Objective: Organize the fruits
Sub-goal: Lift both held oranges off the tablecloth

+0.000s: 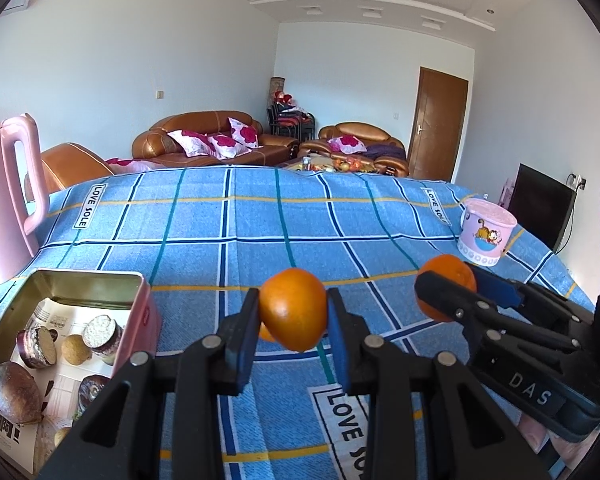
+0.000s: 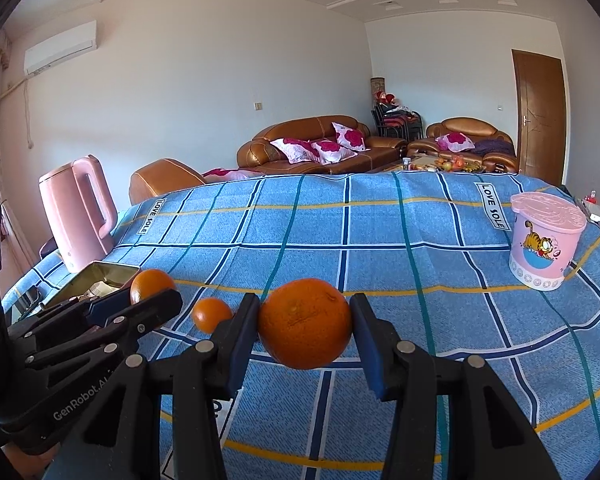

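Observation:
My left gripper (image 1: pixel 293 314) is shut on an orange (image 1: pixel 293 312) and holds it above the blue checked cloth; it also shows in the right wrist view (image 2: pixel 150 294) with that orange (image 2: pixel 150 284). My right gripper (image 2: pixel 305 330) is shut on a larger orange (image 2: pixel 305 322); in the left wrist view that gripper (image 1: pixel 450 286) and orange (image 1: pixel 446 276) are at the right. A small third orange (image 2: pixel 211 314) lies on the cloth between them, partly hidden behind the held one in the left wrist view (image 1: pixel 266 332). An open tin box (image 1: pixel 84 284) with printed paper and a brownish fruit (image 1: pixel 14 392) sits at the left.
A pink kettle (image 1: pixel 2 200) stands at the far left of the table (image 1: pixel 260 216). A pink lidded tub with a cartoon cat (image 2: pixel 544 240) stands at the right. Brown sofas and a door lie beyond the table's far edge.

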Available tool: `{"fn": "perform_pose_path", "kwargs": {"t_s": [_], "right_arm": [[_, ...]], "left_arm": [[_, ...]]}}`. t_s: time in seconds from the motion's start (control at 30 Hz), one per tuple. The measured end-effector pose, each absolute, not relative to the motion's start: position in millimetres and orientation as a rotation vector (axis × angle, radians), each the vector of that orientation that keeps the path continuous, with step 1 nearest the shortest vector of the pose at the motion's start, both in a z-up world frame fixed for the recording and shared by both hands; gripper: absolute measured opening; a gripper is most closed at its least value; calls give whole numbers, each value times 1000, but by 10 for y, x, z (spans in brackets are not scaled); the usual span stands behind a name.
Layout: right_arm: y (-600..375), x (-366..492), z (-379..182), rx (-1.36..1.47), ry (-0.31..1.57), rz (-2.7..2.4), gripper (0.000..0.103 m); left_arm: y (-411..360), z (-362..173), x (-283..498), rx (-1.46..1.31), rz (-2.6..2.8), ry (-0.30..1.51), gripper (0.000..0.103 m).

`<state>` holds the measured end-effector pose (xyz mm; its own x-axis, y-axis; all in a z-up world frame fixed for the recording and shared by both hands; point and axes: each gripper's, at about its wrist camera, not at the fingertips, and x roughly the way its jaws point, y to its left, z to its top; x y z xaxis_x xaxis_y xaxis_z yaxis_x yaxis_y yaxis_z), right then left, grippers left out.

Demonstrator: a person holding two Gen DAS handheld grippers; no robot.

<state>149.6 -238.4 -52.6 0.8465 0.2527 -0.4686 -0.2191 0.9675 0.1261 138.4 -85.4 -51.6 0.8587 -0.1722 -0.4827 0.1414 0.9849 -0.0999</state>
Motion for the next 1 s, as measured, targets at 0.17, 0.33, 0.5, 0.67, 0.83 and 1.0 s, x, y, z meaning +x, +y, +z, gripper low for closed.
{"fn": "perform_pose_path", "kwargs": {"t_s": [0.17,0.33,0.5,0.67,0.83,1.0], "right_arm": [[-2353,1458,-501,48,479,246,49],[-2357,1432,-489,44,462,247,49],[-2352,1391,-472,41,441,247,49],[-2343,1323,-442,30,402,247,49],[-2312,1249,-415,9,363,245,49],[-2318,1216,-408,16,357,251,49]], "left_arm": [[-858,-496,1334,-53,-155,485,33],[-875,-472,1289,-40,-150,460,33],[-873,-460,1263,-35,-145,445,33],[-880,-444,1227,-28,-136,420,33],[-897,-423,1167,-14,-127,387,33],[-874,-407,1107,-12,-113,365,33]]}}
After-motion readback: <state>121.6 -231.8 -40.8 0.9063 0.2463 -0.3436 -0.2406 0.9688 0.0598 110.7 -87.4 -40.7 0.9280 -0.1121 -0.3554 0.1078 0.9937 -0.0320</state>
